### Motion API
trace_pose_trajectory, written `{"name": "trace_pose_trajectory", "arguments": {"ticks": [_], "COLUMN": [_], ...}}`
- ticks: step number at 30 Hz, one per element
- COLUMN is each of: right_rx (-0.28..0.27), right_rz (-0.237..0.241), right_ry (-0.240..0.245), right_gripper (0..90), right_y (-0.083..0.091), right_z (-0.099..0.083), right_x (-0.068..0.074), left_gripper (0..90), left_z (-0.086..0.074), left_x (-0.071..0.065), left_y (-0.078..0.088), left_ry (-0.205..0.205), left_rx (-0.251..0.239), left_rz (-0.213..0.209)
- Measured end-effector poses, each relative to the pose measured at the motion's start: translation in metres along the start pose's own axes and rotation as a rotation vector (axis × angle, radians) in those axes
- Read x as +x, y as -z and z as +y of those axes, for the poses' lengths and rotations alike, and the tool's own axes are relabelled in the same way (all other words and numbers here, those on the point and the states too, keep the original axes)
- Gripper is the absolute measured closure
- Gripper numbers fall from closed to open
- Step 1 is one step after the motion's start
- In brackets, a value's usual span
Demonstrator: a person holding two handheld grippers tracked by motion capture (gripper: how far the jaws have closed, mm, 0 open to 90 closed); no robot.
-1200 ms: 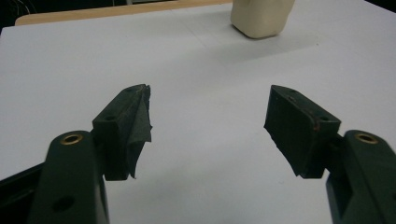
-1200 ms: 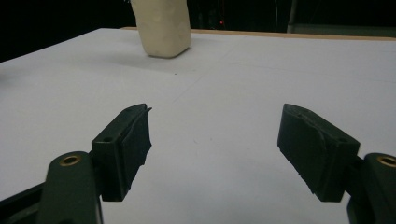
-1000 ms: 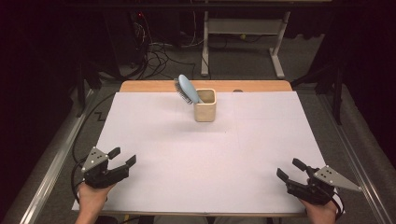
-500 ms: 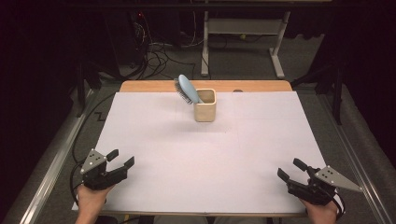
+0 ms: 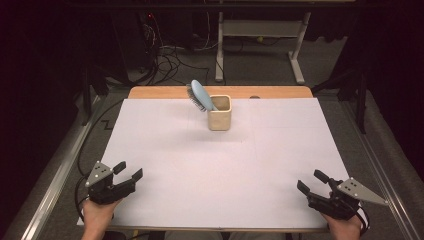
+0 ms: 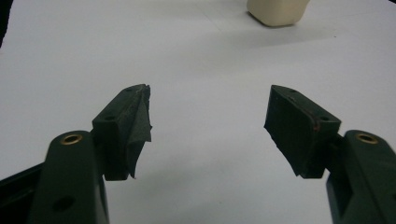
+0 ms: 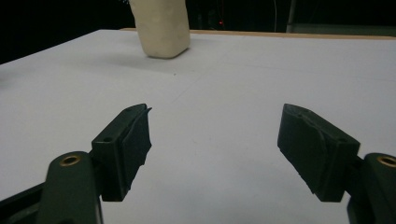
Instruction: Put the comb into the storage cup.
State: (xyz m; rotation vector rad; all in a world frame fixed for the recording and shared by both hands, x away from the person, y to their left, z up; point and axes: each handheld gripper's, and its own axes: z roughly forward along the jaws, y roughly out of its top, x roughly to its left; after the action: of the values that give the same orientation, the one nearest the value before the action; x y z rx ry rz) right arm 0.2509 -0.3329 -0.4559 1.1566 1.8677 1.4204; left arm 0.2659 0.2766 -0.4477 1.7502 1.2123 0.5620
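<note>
A cream square cup (image 5: 219,113) stands upright at the far middle of the white sheet (image 5: 225,165). A light blue hairbrush (image 5: 200,96) leans out of it to the left, handle down in the cup. My left gripper (image 5: 128,170) rests at the near left corner, open, with nothing between its pads (image 6: 135,130). At the near right corner my right gripper (image 5: 312,181) is open too, its pads (image 7: 135,144) bare. The cup's base shows far ahead in the left gripper view (image 6: 278,11) and the right gripper view (image 7: 161,28).
The white sheet covers most of a wooden table (image 5: 270,92) whose far edge shows. Cables (image 5: 165,52) and a desk frame (image 5: 260,30) lie on the dark floor beyond. Metal rails (image 5: 55,180) run along both sides of the table.
My left gripper has drifted slightly toward the near edge of the sheet. The right gripper, the cup and the hairbrush have kept still.
</note>
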Motion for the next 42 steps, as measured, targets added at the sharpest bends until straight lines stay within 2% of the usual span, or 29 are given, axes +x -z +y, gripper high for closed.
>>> {"name": "trace_pose_trajectory", "arguments": {"ticks": [8, 10, 22, 29, 42], "right_rx": [0.001, 0.002, 0.004, 0.004, 0.005], "right_rz": [-0.002, -0.003, -0.010, -0.014, -0.016], "right_ry": [-0.004, 0.000, -0.003, -0.006, -0.007], "right_gripper": [26.0, 26.1, 26.1, 26.1, 26.1], "right_y": [0.000, 0.000, 0.001, 0.002, 0.003], "right_z": [0.000, 0.000, 0.000, -0.001, -0.001], "right_x": [0.000, 0.000, 0.000, -0.002, -0.002], "left_gripper": [31.6, 31.6, 31.6, 31.6, 31.6], "left_z": [-0.004, -0.006, -0.015, -0.022, -0.028], "left_x": [0.004, 0.005, 0.009, 0.010, 0.011], "left_y": [0.000, 0.000, 0.004, 0.003, 0.004], "left_ry": [0.021, 0.035, 0.058, 0.077, 0.086], "left_rx": [0.011, 0.003, -0.012, -0.006, -0.008], "left_rz": [0.005, 0.005, 0.022, 0.027, 0.044]}}
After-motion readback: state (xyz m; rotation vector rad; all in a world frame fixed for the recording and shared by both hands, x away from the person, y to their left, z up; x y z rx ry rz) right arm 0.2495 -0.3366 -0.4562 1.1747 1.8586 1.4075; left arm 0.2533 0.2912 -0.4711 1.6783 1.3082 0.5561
